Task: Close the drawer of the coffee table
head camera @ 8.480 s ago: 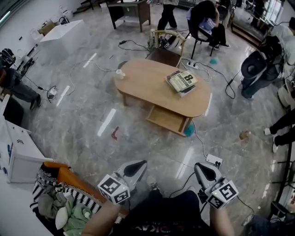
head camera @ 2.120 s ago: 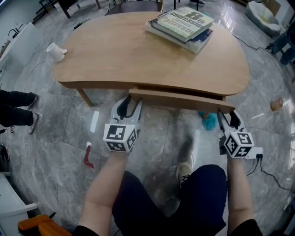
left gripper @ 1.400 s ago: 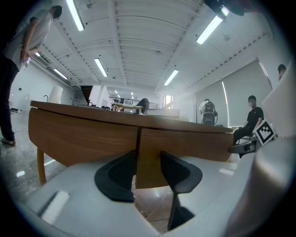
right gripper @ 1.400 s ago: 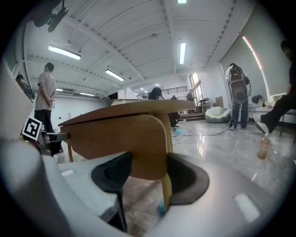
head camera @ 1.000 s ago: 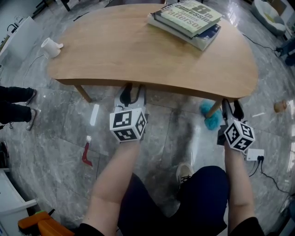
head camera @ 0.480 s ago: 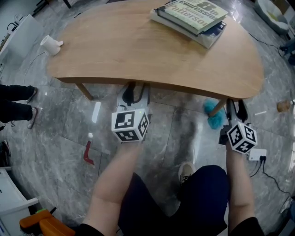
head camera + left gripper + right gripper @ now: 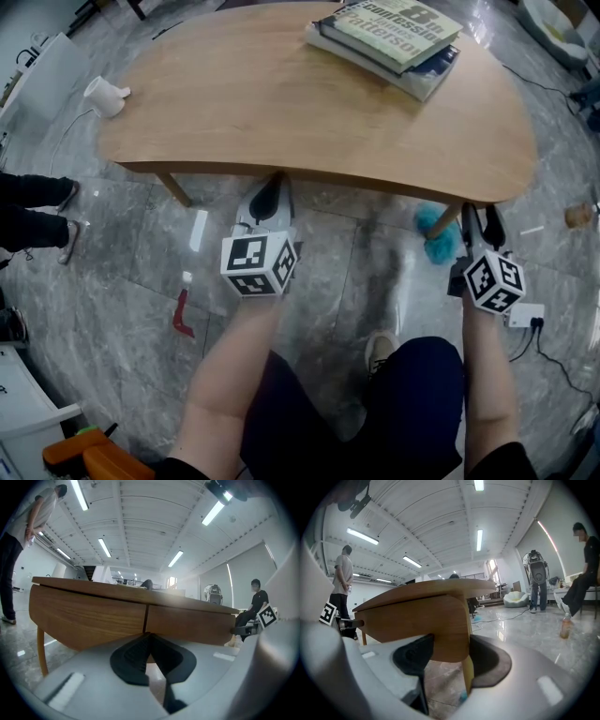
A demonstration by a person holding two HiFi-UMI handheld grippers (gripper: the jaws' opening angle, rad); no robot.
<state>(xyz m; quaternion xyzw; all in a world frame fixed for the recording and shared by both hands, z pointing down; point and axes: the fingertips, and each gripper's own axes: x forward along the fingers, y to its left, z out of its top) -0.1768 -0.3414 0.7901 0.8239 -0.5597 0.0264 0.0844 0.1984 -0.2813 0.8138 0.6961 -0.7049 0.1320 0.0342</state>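
Wooden drawer (image 7: 192, 623) shut, just ahead of pinched-together left claw (image 7: 149, 637); right claw (image 7: 451, 644) spread astride its corner.

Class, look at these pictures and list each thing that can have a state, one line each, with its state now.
Wooden drawer of the oval coffee table: closed, front flush with the panel beside it.
Left gripper: jaws shut, nothing between them.
Right gripper: jaws apart, the table's wooden corner between them.
Stack of books: closed, lying flat on the tabletop.
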